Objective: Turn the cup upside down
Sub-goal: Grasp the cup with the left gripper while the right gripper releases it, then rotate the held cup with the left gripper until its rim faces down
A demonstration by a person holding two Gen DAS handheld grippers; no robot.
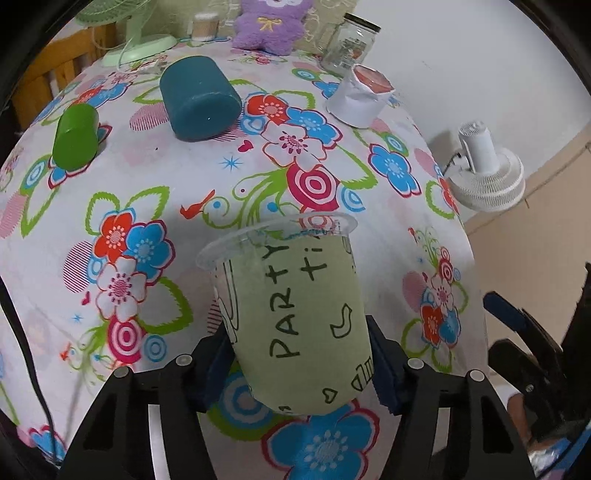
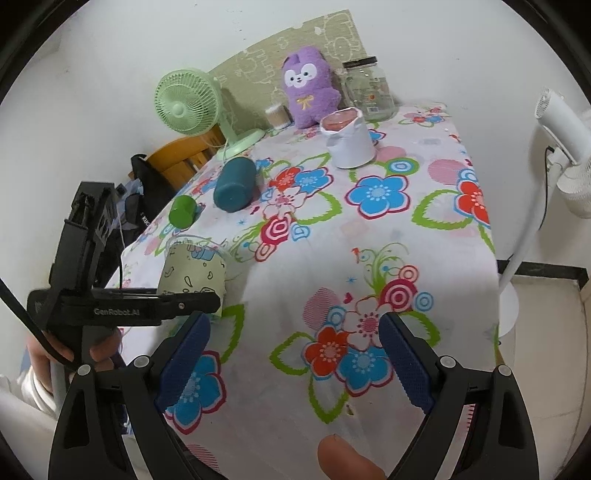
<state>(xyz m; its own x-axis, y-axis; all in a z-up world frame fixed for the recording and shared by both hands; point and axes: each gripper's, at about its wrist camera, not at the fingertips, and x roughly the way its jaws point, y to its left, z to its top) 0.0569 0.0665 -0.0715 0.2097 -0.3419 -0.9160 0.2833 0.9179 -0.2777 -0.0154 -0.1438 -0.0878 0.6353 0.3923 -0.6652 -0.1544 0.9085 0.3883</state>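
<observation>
One pale-green cup [image 1: 295, 314], clamped between the left gripper [image 1: 301, 373] fingers, rim pointing away from them. Right gripper [image 2: 295, 369]: fingers wide, holding nothing. Beyond the fingers on the surface [image 1: 177, 177]: three upturned cups, one jar [image 1: 349, 46], one plush [image 1: 271, 22].

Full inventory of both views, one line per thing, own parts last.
Party cup: 1, pale green sleeve, clear rim, held near front-left table edge.
Teal cup: 1, teal, upside down, mid-left.
Green cup: 1, green, upside down, left edge.
White cup: 1, white paper wrap, pinkish top, rear.
Plush: 1, purple, rear.
Jar: 1, clear glass, black lid, rear right.
Swab tub: 1, clear, beside plush.
Desk fan: 1, mint, rear left.
Floor fan: 1, white, right of table.
Tablecloth: 1, white, floral.
Left tool: shut on party cup.
Right tool: open, empty.
</observation>
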